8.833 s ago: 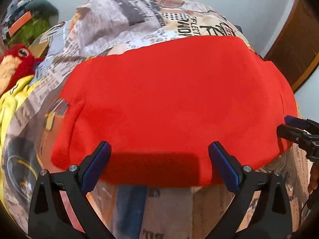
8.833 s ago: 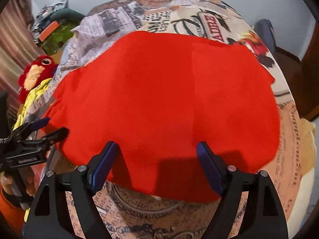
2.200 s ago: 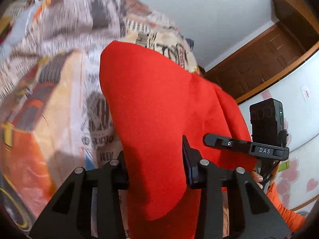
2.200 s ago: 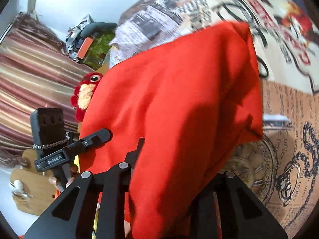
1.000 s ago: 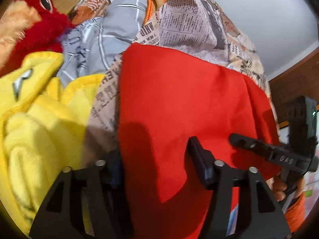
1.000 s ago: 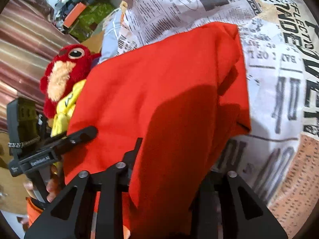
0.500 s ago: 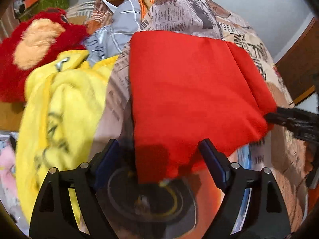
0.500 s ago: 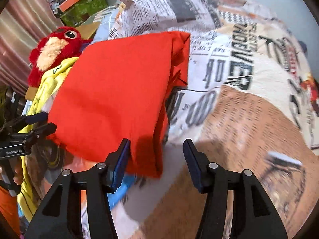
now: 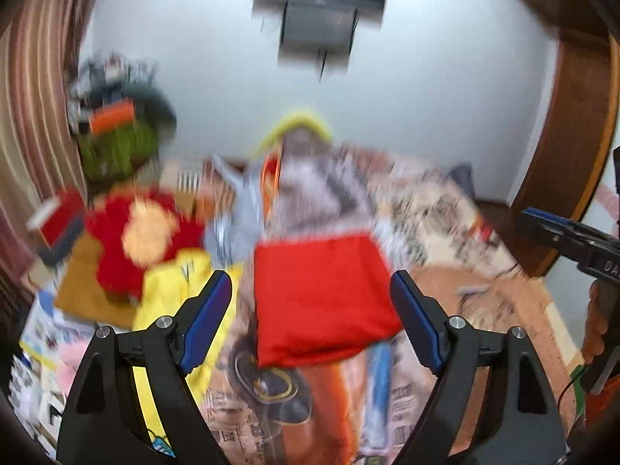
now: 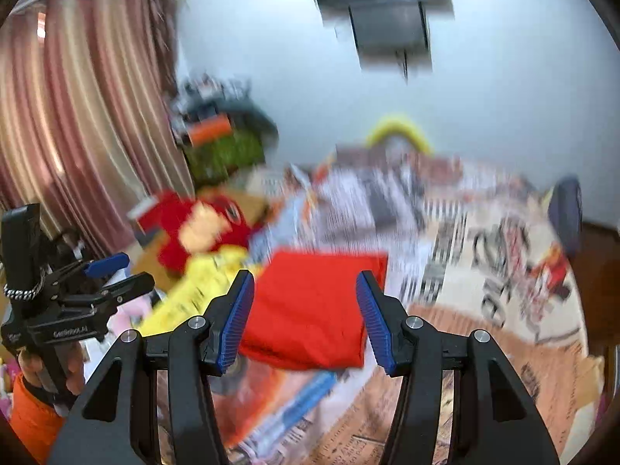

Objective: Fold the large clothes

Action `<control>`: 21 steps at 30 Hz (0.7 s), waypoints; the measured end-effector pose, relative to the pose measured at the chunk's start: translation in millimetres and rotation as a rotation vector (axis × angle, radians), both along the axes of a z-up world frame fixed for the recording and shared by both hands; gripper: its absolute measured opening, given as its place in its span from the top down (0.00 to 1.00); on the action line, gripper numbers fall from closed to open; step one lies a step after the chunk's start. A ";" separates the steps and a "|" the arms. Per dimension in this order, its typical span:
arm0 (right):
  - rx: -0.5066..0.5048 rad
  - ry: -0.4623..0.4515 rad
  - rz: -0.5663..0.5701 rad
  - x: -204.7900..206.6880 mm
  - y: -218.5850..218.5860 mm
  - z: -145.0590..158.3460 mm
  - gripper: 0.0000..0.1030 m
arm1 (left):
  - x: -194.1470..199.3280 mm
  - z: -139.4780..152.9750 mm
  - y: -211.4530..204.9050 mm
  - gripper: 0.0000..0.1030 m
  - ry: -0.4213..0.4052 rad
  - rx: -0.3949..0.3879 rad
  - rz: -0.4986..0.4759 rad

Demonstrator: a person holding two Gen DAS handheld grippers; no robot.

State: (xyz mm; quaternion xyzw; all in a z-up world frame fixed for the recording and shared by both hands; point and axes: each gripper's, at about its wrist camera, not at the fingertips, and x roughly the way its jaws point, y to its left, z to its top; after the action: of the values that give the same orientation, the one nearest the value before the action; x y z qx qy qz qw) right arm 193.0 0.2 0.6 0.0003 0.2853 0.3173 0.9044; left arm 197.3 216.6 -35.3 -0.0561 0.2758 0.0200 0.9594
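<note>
Released red garment (image 9: 317, 294) beyond raised tool (image 9: 312, 319)

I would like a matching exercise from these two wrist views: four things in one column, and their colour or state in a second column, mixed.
Things:
1. folded garment
2. plush toy
3. left gripper
4. cloth beside the garment

States:
A. yellow, crumpled
B. red, lying folded on the bed
C. open, holding nothing
D. red with a pale face

Pairs: 1-B, 2-D, 3-C, 4-A
</note>
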 end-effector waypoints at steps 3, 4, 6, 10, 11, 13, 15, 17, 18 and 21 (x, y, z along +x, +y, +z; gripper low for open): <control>0.047 -0.104 0.006 -33.3 -6.1 28.9 0.51 | -38.0 35.8 -18.7 0.19 -0.132 0.024 -0.001; 0.059 -0.132 0.006 -43.2 -6.8 35.0 0.51 | -50.1 45.1 -24.4 0.19 -0.174 0.028 0.001; 0.084 -0.195 -0.002 -63.5 -12.4 46.1 0.51 | -72.9 59.6 -36.7 0.19 -0.248 0.038 0.007; 0.131 -0.294 -0.018 -101.3 -22.8 59.4 0.51 | -110.1 72.7 -56.5 0.19 -0.347 0.049 0.023; 0.139 -0.316 -0.023 -111.0 -24.7 61.4 0.51 | -116.8 73.5 -60.3 0.19 -0.360 0.052 0.025; 0.145 -0.344 -0.028 -121.5 -27.3 62.0 0.51 | -131.3 73.6 -70.4 0.19 -0.391 0.074 0.038; 0.144 -0.369 -0.036 -131.7 -28.2 62.2 0.51 | -142.8 72.5 -79.1 0.19 -0.413 0.097 0.052; 0.140 -0.386 -0.046 -138.1 -26.2 60.6 0.50 | -154.1 70.7 -85.3 0.16 -0.433 0.114 0.071; 0.138 -0.391 -0.049 -139.7 -24.9 59.6 0.45 | -157.8 69.7 -87.3 0.13 -0.436 0.117 0.078; 0.141 -0.406 -0.079 -143.6 -24.1 56.6 0.20 | -167.5 65.6 -90.4 0.01 -0.450 0.114 0.098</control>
State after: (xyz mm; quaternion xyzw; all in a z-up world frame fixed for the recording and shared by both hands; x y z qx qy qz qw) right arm 49.4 -23.9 57.2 0.0109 0.0739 0.2941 0.9528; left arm 29.9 126.3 30.4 -0.0181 0.0503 0.0693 0.9962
